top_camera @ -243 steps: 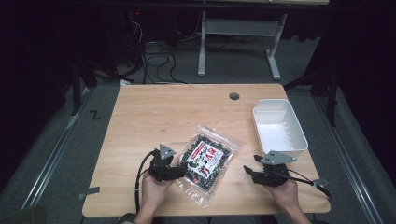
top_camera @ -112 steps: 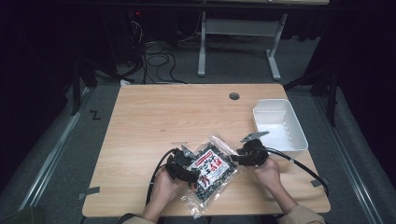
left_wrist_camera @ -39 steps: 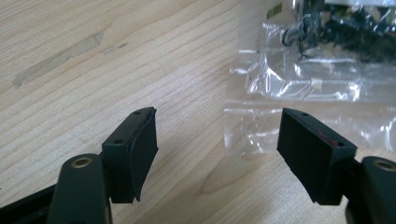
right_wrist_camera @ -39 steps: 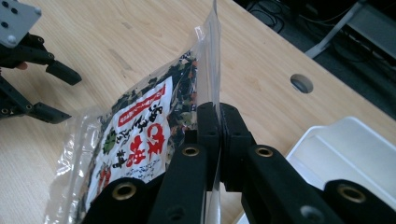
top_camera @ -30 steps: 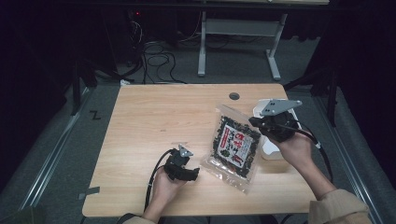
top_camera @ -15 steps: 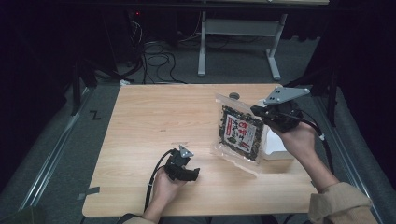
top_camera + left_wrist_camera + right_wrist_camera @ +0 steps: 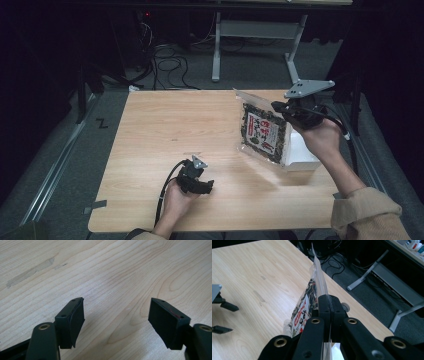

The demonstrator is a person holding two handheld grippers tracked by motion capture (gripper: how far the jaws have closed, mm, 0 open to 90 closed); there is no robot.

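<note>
Nearest us, our left gripper [image 7: 202,186] rests low on the table [image 7: 165,130], jaws wide apart and empty. Farther off, our right gripper [image 7: 286,108] pinches the snack bag [image 7: 263,132] by its edge, jaws closed tight, holding it aloft beside the white tray [image 7: 302,156]. We judge a steady, level carry best; the bag hangs nearly upright, its long axis sloping down toward the tray

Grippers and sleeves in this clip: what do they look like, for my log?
Both tools are black, two-jawed, with flat rectangular pads. The right tool carries a grey three-cornered plate on top; the left tool has a smaller grey one. A black cable trails from each. Brass-coloured rivets sit on the jaw links. The right arm wears a tan sleeve.
</note>
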